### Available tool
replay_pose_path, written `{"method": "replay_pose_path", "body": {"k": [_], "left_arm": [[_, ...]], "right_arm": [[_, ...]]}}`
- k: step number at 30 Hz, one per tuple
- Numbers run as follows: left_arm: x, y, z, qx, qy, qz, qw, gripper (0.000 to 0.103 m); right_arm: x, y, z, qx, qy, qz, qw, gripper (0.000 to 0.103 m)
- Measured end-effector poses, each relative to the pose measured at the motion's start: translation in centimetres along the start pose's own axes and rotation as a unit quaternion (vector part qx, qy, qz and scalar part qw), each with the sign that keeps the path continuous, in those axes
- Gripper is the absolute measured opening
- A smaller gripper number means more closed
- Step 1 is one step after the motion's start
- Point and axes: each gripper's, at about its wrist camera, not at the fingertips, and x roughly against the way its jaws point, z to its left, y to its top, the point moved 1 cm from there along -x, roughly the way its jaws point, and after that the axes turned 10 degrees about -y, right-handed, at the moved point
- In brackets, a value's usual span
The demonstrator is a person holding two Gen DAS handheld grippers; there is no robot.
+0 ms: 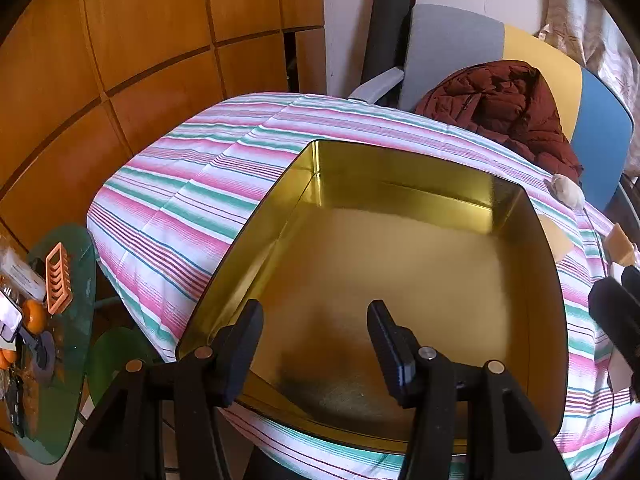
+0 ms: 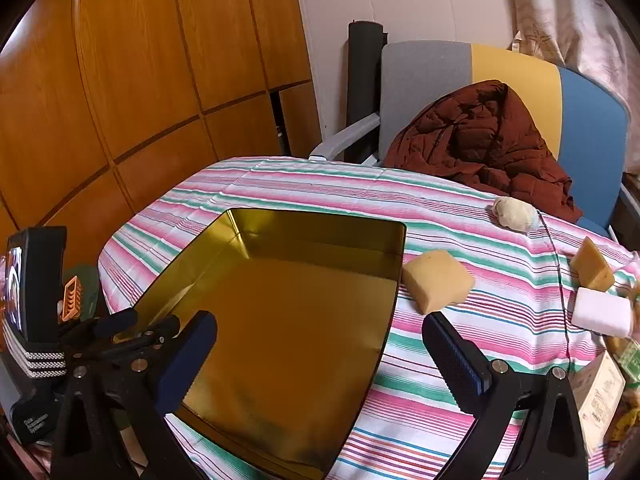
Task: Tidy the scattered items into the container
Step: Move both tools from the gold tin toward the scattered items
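While both tongs hang over the striped counter (image 2: 460,208), notes as follows.

Left tongs (image 1: 316,320): released, nothing between the fingers; poised above the near end of the tin.
Right tongs (image 2: 320,332): released, spread wide, holding nothing; left finger over the tin's floor, right finger over the cloth beside it.
Tin (image 2: 240,276): gold, open, bare inside; lies directly under and ahead of both tongs.
Tan sponge (image 2: 438,280): just ahead of the right finger of the right tongs, touching or nearly touching the tin's right wall.
Pale lump (image 2: 514,212): farther ahead and right, near the counter's far edge.
Yellow wedge (image 2: 592,266): far right, just beyond the white block (image 2: 600,312).
Boxes (image 2: 600,396): at the right edge, beside the right tongs; details unclear.
Red jacket (image 2: 480,140): on a chair past the counter.
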Motion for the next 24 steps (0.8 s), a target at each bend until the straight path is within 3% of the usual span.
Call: {"method": "replay_pose_path", "body": {"k": [14, 20, 24], "left_arm": [[0.3, -0.9, -2.5, -0.03, -0.023, -0.001, 0.9993, 0.055], [1.1, -1.6, -5.0, -0.061, -0.092, -0.006, 0.9939, 0.055], [1.5, -2.3, -7.8, -0.109, -0.112, -0.007, 0.9877, 0.055]], "right_arm": [[1.3, -0.8, -3.8, -0.038, -0.023, -0.004, 0.999, 0.103], [1.7, -1.6, -6.5, -0.05, -0.05, 0.018, 0.997, 0.103], [2.8, -2.2, -9.5, -0.067, -0.076, 0.011, 0.995, 0.103]]}}
